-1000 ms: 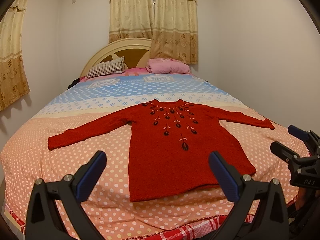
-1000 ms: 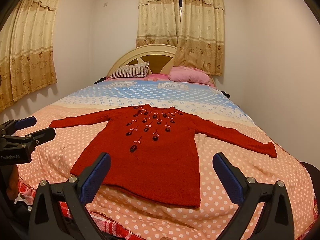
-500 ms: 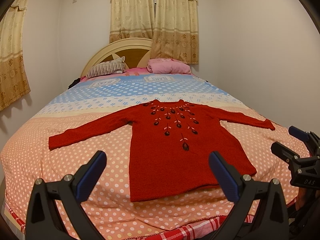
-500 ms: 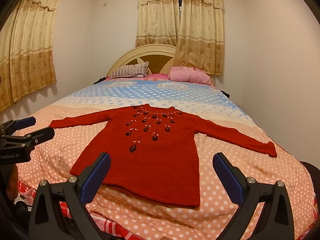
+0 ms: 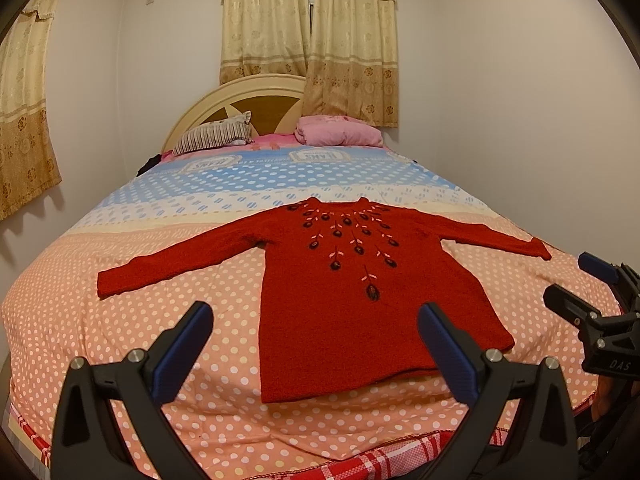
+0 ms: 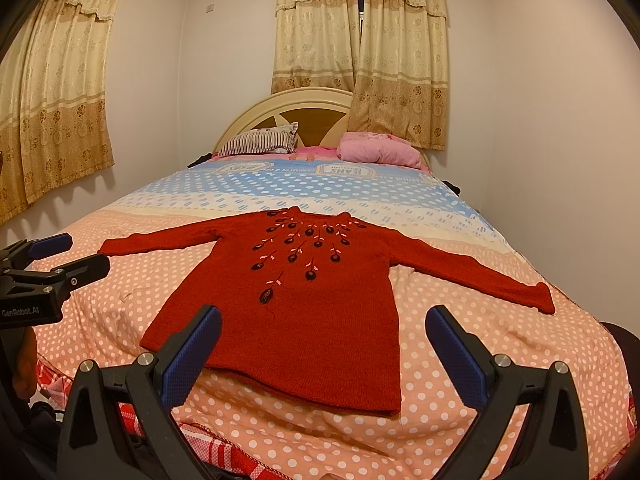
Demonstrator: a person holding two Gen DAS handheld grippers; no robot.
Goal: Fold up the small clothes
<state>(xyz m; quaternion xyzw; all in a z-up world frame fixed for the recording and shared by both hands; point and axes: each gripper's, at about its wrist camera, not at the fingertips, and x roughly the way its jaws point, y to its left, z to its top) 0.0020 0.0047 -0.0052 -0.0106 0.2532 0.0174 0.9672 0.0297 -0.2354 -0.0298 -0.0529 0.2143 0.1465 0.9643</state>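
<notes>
A small red knitted sweater (image 5: 352, 304) with dark embroidered flowers lies flat on the bed, front up, both sleeves spread out sideways; it also fills the middle of the right wrist view (image 6: 304, 304). My left gripper (image 5: 316, 328) hovers open above the hem near the foot of the bed, nothing between its blue pads. My right gripper (image 6: 324, 332) is open too, held over the hem from the right side. Each gripper shows in the other's view: the right gripper (image 5: 580, 284) at the right edge, the left gripper (image 6: 60, 256) at the left edge.
The bed (image 5: 120, 320) has a pink, white and blue dotted cover. A striped pillow (image 5: 214, 134) and a pink pillow (image 5: 340, 132) lie at the headboard. Walls run close along both sides, with curtains behind and on the left. A red checked blanket edge (image 5: 400, 456) hangs at the foot.
</notes>
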